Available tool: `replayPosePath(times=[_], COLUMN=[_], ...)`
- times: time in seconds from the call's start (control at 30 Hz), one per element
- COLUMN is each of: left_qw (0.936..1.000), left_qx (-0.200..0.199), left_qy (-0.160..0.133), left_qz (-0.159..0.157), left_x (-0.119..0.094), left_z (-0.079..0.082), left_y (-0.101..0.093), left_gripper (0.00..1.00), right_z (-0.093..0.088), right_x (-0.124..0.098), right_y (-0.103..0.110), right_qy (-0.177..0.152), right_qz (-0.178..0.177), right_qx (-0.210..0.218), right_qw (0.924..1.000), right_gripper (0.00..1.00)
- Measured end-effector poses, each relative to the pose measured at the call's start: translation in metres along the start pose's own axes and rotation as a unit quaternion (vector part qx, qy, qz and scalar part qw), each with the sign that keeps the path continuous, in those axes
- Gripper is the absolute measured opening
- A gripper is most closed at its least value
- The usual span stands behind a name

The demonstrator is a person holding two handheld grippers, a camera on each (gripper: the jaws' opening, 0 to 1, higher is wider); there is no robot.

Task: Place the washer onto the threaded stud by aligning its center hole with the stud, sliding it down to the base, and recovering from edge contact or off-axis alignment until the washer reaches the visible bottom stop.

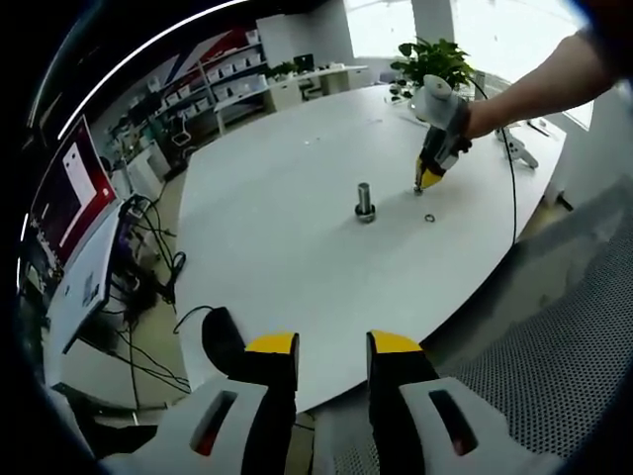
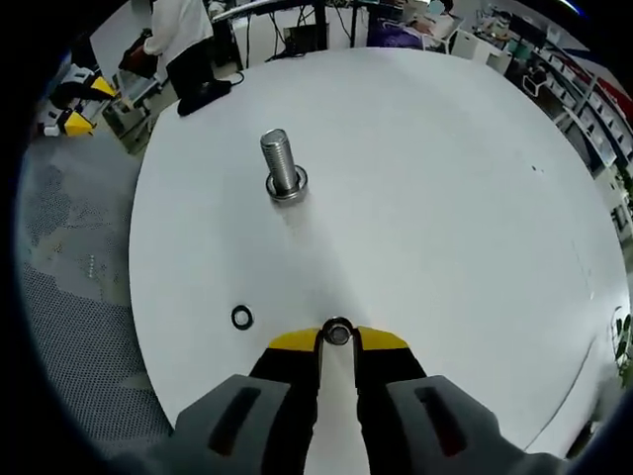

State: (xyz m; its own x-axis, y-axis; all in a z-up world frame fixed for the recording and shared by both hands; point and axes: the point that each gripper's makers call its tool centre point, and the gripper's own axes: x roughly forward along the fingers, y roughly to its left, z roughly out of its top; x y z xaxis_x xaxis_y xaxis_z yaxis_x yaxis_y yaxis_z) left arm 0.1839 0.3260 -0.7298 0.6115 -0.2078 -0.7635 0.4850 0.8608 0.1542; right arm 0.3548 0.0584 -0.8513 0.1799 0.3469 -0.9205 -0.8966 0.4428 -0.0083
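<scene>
Washer [image 2: 337, 332] sits pinched edge-on between the right gripper [image 2: 337, 339] fingertips, well short of the threaded stud [image 2: 282, 163] ahead, so a tilted approach could catch its rim on the threads; left gripper [image 1: 332, 345] idles, parted.

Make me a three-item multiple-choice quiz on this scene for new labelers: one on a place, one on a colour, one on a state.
1. Where does the loose ring lie?
A. on the table
B. on the bolt
C. on the floor

2. What colour are the gripper tips?
A. red
B. yellow
C. green

3. How is the right gripper?
A. wide open
B. shut on a washer
C. shut on the bolt

Answers:
1 A, it lies flat on the white table, apart from the bolt.
2 B, the tips are yellow.
3 B, the washer sits between its closed tips.
</scene>
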Motion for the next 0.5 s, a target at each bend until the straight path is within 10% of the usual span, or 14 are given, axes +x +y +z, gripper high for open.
replayPosePath(times=[0.5], left_qw=[1.0], left_qx=[-0.001], left_qy=[0.004], left_qz=[-0.001], left_x=[0.0008], left_z=[-0.0018], left_y=[0.0003], left_gripper=[0.25], right_z=[-0.0047], right_x=[0.0033], right_y=[0.0019], right_qy=[-0.004], right_qz=[-0.002], right_qx=[0.006], right_qw=[1.0], right_gripper=[0.16])
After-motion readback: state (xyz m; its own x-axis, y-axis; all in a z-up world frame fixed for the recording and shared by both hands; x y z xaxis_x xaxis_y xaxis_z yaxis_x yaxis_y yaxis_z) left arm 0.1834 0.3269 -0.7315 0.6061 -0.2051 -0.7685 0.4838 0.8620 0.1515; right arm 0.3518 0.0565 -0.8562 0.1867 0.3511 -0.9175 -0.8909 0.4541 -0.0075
